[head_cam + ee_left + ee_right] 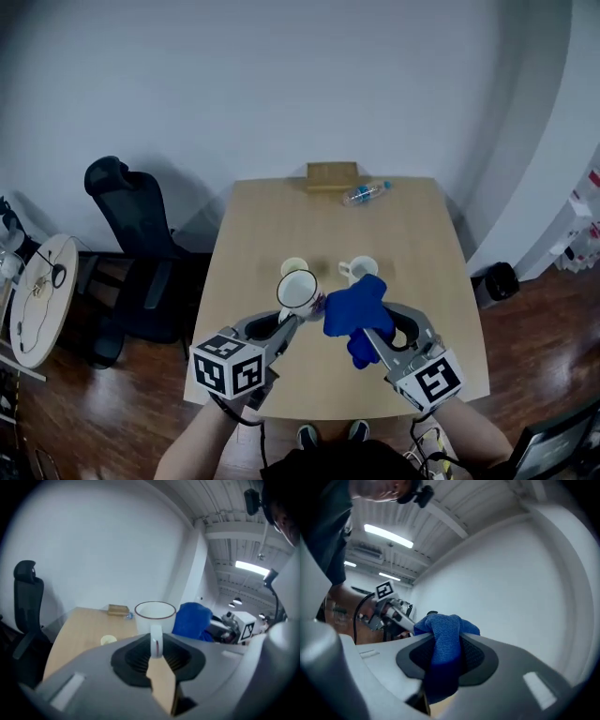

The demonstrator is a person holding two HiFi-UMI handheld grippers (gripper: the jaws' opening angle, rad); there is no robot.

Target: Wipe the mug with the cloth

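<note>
A white mug with a dark red rim hangs above the table, held by its handle in my left gripper. In the left gripper view the mug stands upright just beyond the jaws. My right gripper is shut on a bunched blue cloth, which is level with the mug and just right of it. In the right gripper view the cloth fills the gap between the jaws. The cloth also shows beside the mug in the left gripper view.
On the wooden table stand a second white mug and a small pale cup. A cardboard box and a plastic bottle lie at the far edge. A black office chair stands left of the table.
</note>
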